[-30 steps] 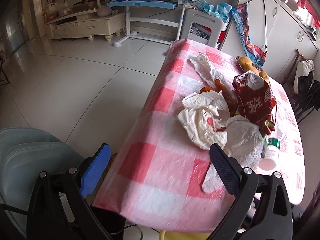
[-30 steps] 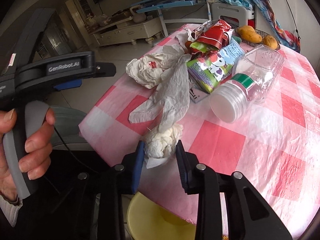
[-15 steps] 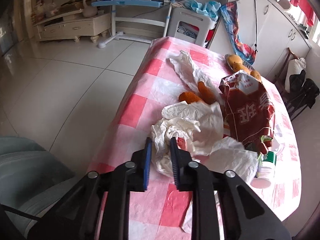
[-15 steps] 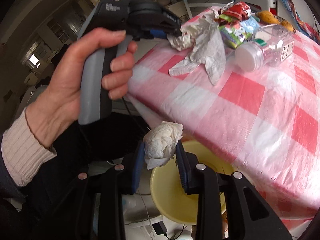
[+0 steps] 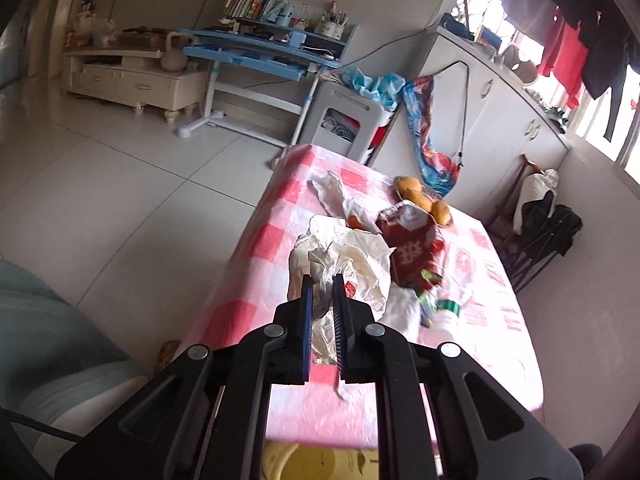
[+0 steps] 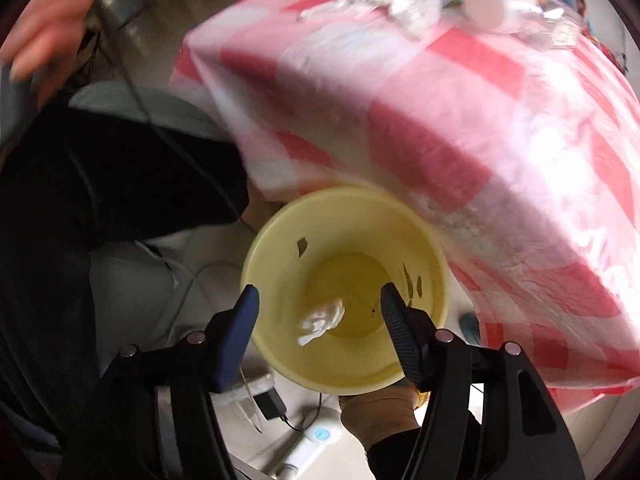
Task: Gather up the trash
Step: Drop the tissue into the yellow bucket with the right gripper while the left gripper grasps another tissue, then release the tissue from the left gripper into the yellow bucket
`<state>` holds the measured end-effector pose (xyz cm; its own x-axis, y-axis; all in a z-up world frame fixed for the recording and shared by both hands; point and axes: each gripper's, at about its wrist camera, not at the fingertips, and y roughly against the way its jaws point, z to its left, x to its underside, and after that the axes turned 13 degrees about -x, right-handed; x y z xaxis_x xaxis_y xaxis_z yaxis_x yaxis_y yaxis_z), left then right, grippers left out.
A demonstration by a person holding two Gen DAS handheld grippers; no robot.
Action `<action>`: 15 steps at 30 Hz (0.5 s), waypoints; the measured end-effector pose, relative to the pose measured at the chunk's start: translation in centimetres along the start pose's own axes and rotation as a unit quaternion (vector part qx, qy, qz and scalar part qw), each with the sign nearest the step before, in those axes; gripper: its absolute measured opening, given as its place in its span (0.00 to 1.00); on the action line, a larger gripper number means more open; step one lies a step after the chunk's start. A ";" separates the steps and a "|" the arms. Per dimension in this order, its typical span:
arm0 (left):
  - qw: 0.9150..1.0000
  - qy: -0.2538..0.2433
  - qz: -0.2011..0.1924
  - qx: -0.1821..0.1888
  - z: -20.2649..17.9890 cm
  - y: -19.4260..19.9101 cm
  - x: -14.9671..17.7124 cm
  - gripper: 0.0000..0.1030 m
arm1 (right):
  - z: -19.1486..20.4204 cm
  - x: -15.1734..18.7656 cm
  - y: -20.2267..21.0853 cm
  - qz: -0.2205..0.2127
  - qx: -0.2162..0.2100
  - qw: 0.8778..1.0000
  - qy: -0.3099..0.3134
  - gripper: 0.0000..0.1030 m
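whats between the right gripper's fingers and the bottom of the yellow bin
Right wrist view: only a crumpled tissue, inside the yellow bin. The right gripper is opening, nothing between its fingers.

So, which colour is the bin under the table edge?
Pale yellow bin, best seen in the right wrist view.

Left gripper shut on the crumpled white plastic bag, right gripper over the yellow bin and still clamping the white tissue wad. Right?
Not quite. The right wrist view shows the right gripper with jaws opening and nothing between them; the white tissue wad is already down inside the yellow bin. The rest holds: the left gripper is shut on the crumpled white plastic bag.
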<state>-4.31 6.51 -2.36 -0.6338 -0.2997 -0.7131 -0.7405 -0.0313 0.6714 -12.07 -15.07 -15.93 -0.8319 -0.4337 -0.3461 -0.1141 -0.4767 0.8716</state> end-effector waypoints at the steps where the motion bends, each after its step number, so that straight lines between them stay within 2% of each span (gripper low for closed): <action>1: 1.000 -0.002 0.001 0.006 0.0 0.5 0.4 0.09 | -0.3 0.1 1.1 -0.026 0.003 1.000 -0.009 0.63; 4: 0.999 -0.030 0.013 0.035 -1.0 2.2 2.7 0.09 | -0.5 1.2 5.3 -0.117 0.002 0.992 -0.036 0.66; 5: 0.998 -0.045 0.019 0.043 -1.6 2.6 3.5 0.09 | -0.7 1.5 6.8 -0.151 0.007 0.988 -0.043 0.69; 7: 0.995 -0.072 0.032 0.053 -2.9 3.1 5.3 0.09 | -1.0 1.9 9.6 -0.214 0.018 0.975 -0.056 0.73; 10: 0.987 -0.130 0.065 0.063 -5.4 3.6 8.7 0.10 | -2.0 2.8 13.1 -0.290 0.031 0.953 -0.081 0.77; 12: 0.977 -0.180 0.092 0.061 -7.0 3.4 10.9 0.10 | -2.8 3.7 14.5 -0.323 0.039 0.940 -0.102 0.80; 15: 0.954 -0.263 0.137 0.045 -9.3 2.4 14.5 0.13 | -3.0 3.4 15.5 -0.342 0.037 0.930 -0.131 0.80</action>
<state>-13.17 -6.75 -9.22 -0.8131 0.2348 -0.5327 -0.5330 0.0678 0.8434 -15.08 -26.25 -4.64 -0.6540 0.1574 -0.7400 -0.6937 -0.5150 0.5035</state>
